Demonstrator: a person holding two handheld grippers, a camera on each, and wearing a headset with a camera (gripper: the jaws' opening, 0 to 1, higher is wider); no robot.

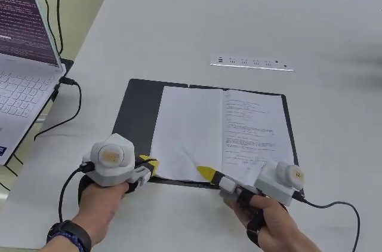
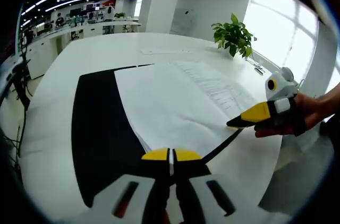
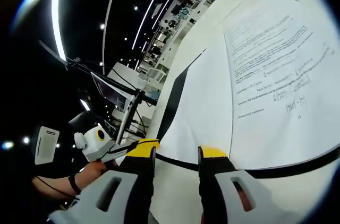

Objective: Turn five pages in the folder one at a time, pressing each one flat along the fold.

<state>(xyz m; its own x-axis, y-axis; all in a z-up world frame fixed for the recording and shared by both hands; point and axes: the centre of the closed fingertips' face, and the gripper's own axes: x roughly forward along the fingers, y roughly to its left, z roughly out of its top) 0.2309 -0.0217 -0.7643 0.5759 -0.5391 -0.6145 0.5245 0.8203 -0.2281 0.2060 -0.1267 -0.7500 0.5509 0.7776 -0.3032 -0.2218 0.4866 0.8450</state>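
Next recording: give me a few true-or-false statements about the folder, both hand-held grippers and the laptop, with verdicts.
1. The black folder lies open on the white table. True.
2. The left hand-held gripper has its jaws wide apart. False: they are shut together.
3. The printed page lies right of the fold, the blank white page left. True.
4. The white laptop is closed. False: it is open, its screen lit.
5. The right hand-held gripper has its jaws apart. True.
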